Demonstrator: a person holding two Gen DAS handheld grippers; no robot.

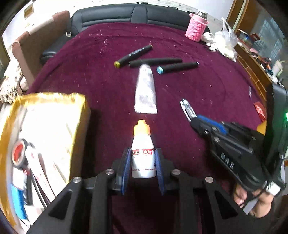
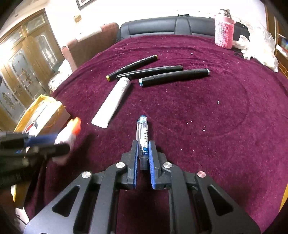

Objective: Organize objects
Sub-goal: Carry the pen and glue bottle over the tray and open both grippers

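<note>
My left gripper is shut on a small white bottle with an orange cap, held above the maroon cloth. It shows blurred in the right wrist view. My right gripper is shut on a clear correction-tape pen, which shows in the left wrist view. Three black markers and a white tube lie on the cloth further back.
A yellow box with tape and stationery sits at the left. A pink knitted bottle, a white plastic bag, a black sofa and a brown chair stand at the back.
</note>
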